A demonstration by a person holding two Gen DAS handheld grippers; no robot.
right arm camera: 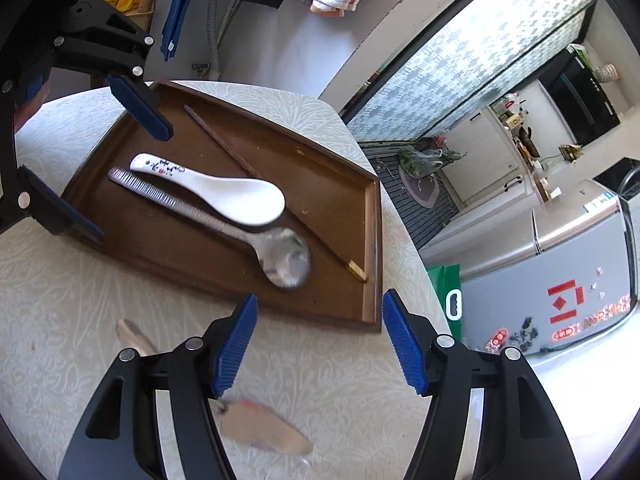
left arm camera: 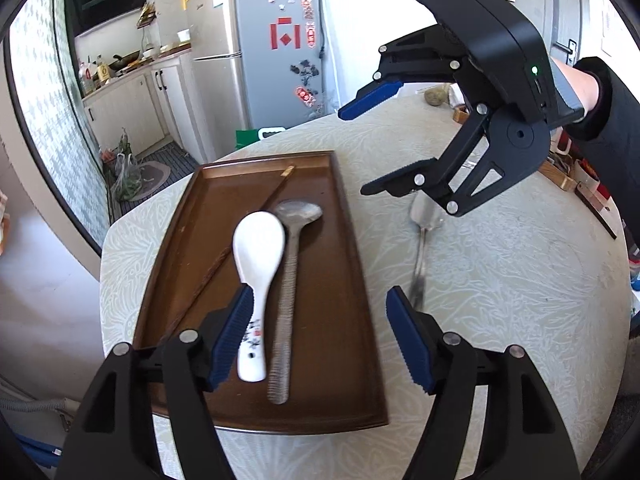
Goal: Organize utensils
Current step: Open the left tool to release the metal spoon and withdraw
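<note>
Left gripper (left arm camera: 320, 300): wide, nothing between the fingers; hangs over the near end of the tray (left arm camera: 180, 240), pointing down along its length.
Right gripper (left arm camera: 356, 152): wide too, empty; held above the table (left arm camera: 500, 280) just off the tray's right long edge.
Already in the tray: white spoon (left arm camera: 258, 248) and metal spoon (left arm camera: 288, 280) side by side, touching, bowls toward the far end; chopstick (left arm camera: 276, 194) slanting from the far end toward the near left corner, passing under the white spoon.
Not yet in: a shiny utensil (left arm camera: 422, 236) on the bare table, right of the tray — blurred, kind hard to tell.
Long axis: roughly parallel to the tray's right edge, wide end toward the far side, thin handle running back toward the near side.
Direction from the tools: wide end directly beneath the right gripper's lower finger; handle end just beside the left gripper's right finger, outside its span.
Nearer hand: probably the right — already over the piece, on the same side of the tray edge.
Likely step: going for the loose piece next.
What the grasp calls for: fingers set across the handle, not along it, then a short carry leftward over the rim.
Risk: a thin, flat handle lying flush on the cloth, easy to skid instead of lift.
</note>
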